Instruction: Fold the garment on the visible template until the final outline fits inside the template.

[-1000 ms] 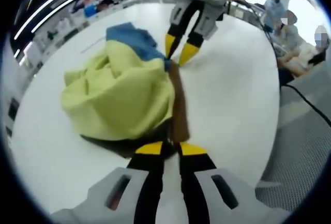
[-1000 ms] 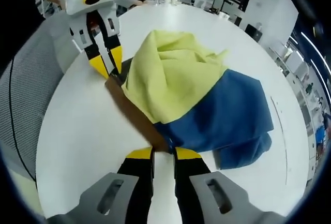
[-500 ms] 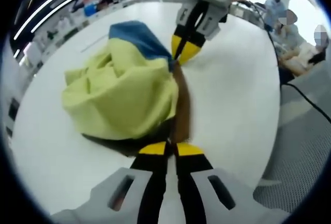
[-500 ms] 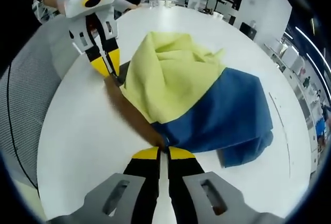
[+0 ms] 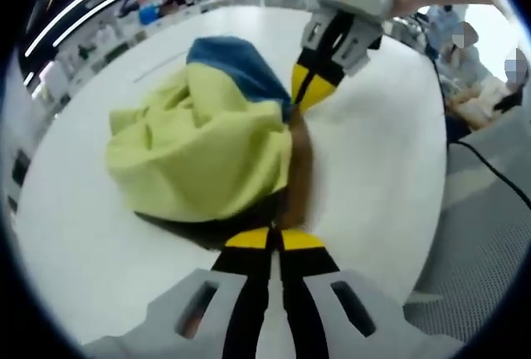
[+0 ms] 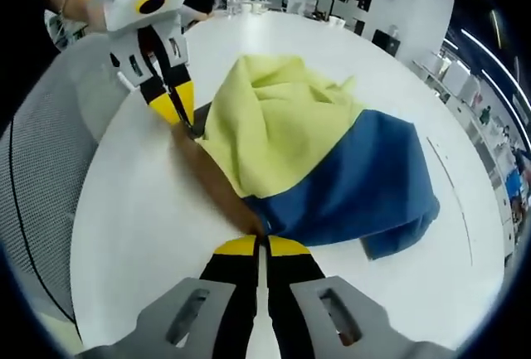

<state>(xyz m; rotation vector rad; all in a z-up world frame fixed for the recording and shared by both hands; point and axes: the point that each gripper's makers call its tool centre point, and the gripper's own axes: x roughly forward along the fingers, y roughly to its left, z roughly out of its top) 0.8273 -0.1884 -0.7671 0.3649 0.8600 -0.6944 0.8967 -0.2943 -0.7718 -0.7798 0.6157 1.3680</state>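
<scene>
Up front in your left gripper view, the left gripper (image 5: 274, 239) is clamped on the garment (image 5: 203, 156), bunched on the table (image 5: 373, 160); the right gripper (image 5: 311, 85) pinches its far end. Your right gripper view shows both claws clamping the same brown edge.

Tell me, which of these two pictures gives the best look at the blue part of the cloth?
The right gripper view: there the blue part spreads wide and open beside the yellow part. In the left gripper view the blue part is a small patch at the far end, mostly hidden behind the bunched yellow part.
</scene>
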